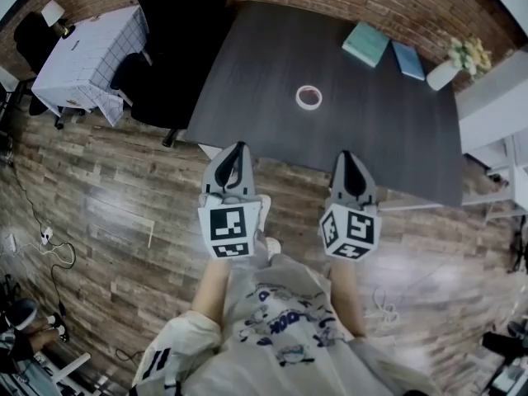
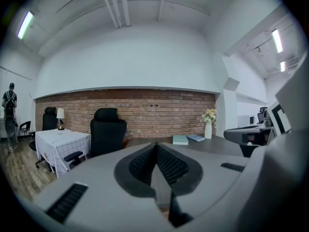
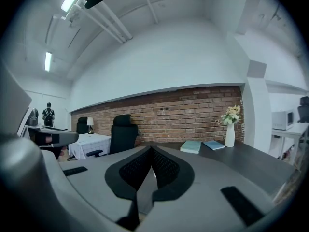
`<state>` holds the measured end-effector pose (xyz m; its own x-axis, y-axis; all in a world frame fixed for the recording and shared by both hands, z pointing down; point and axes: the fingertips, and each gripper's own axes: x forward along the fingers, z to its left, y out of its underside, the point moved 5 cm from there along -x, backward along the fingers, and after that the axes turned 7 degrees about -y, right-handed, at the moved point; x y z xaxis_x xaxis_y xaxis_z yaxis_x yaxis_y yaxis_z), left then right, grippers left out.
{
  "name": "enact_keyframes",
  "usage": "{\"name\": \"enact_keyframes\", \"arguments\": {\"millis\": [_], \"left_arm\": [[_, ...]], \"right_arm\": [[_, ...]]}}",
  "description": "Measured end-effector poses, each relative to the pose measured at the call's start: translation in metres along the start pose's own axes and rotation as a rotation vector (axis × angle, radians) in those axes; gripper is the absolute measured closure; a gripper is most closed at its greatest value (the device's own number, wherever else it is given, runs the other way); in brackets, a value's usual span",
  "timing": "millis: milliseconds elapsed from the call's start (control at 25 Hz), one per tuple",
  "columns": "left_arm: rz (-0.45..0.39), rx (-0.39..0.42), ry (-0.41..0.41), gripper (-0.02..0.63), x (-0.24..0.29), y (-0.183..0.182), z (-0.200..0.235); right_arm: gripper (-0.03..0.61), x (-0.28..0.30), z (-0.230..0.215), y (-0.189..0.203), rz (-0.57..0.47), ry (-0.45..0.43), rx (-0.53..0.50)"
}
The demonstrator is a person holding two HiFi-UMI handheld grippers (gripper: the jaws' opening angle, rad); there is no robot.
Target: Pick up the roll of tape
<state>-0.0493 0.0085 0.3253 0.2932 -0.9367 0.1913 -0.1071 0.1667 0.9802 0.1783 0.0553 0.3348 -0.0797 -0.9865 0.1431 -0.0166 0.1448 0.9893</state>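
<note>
Left hand-held gripper [image 1: 238, 150] and right hand-held gripper [image 1: 346, 158] are hovering side by side above the wooden floor [image 1: 124, 213], just short of the near edge of the dark surface [image 1: 396, 147], each showing its jaws pressed together with nothing between them. The roll of tape [image 1: 309, 97] is lying flat around the middle of the surface, well apart from both grippers, while two teal books [image 1: 365, 43] and a white vase of flowers [image 1: 445, 73] are sitting toward the far right corner. A black office chair [image 1: 177, 48] is standing at the surface's left side.
</note>
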Motion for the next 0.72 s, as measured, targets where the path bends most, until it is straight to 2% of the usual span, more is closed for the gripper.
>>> {"name": "enact_keyframes", "arguments": {"millis": [720], "left_arm": [[0.06,0.012,0.082,0.611,0.171,-0.007,0.024]], "right_arm": [[0.574,0.15,-0.036,-0.002,0.075,0.056,-0.035]]}}
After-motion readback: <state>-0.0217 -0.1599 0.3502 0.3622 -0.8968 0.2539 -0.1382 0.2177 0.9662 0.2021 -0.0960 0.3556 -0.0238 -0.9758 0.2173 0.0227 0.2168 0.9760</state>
